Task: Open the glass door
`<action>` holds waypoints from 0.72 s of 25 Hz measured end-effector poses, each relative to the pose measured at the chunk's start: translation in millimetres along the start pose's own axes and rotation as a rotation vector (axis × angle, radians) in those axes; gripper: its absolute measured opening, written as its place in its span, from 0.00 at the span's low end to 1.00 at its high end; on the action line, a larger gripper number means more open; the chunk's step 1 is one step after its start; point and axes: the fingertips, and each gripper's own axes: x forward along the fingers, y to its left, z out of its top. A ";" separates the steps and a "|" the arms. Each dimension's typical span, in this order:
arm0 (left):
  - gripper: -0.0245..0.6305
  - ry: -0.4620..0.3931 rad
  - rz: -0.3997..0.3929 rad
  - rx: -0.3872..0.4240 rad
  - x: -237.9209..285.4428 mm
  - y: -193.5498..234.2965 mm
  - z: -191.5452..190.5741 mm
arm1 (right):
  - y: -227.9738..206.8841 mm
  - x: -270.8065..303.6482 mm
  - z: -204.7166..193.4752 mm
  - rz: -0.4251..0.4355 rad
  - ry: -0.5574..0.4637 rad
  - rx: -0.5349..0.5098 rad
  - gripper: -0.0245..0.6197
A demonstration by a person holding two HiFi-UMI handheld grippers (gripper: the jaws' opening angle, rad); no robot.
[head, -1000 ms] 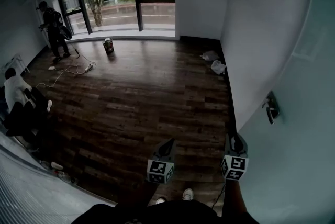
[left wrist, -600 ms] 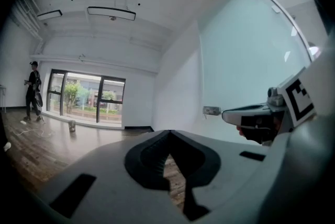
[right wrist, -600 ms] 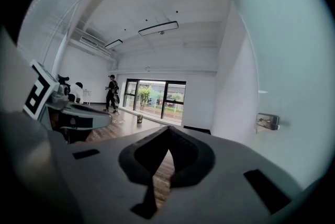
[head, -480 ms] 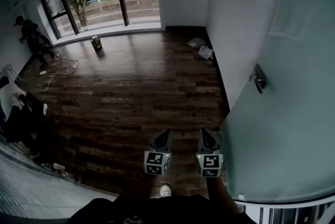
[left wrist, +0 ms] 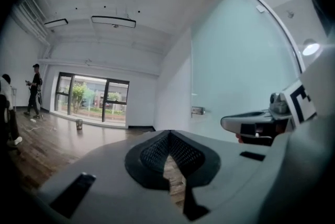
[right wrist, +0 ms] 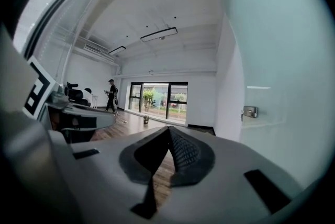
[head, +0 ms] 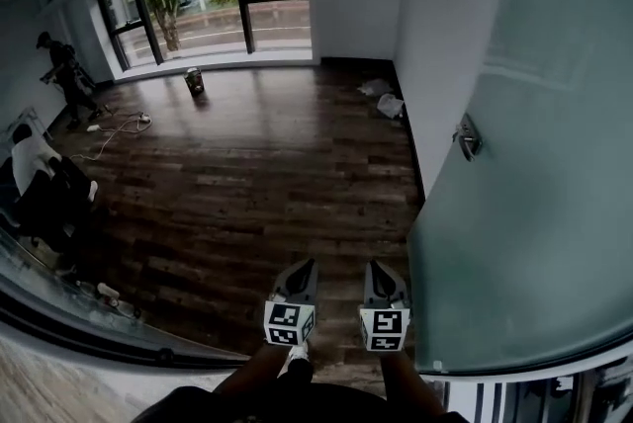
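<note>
Nearest, at the foot of the head view: left gripper [head: 305,266] and right gripper [head: 377,265], carried side by side, low and close to level, over a wooden floor [head: 247,184]. Read both pairs of jaws, each in its own gripper view, as pressed together tip to tip and pinching nothing; saw only floorboards through the slot beneath the tips.

Just right of the right gripper: glass door [head: 534,174], frosted, upright, its free edge near that gripper but apart from it. Touched by neither gripper. Further along the pane and higher: metal handle fitting [head: 468,136], well apart from both sets of jaws.

Step in hand, as a judgement: door apparently swung inward already and standing along the right side, the way ahead unobstructed; grippers seemingly carried free, not working on the pane. Next move, should a wider swing be wanted: called for raising the right gripper toward the handle fitting, or laying its closed tips against the pane near the free edge, and pushing gently to avoid slipping on smooth glass.

Beyond: pale bags [head: 388,102] by the right wall, a small can [head: 195,81] on the floor, a standing person [head: 67,75] at far left, and, farthest, the window [head: 223,1].
</note>
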 end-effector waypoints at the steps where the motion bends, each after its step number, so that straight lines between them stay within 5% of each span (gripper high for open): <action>1: 0.05 0.002 0.007 -0.002 -13.1 -10.8 -5.8 | 1.3 -15.4 -6.8 0.006 0.004 -0.001 0.07; 10: 0.05 0.004 0.050 0.003 -121.0 -92.3 -23.3 | 23.0 -138.3 -24.6 0.073 -0.003 -0.002 0.07; 18: 0.05 0.030 0.048 0.030 -182.7 -118.0 -33.6 | 39.3 -198.3 -27.0 0.081 -0.012 0.007 0.07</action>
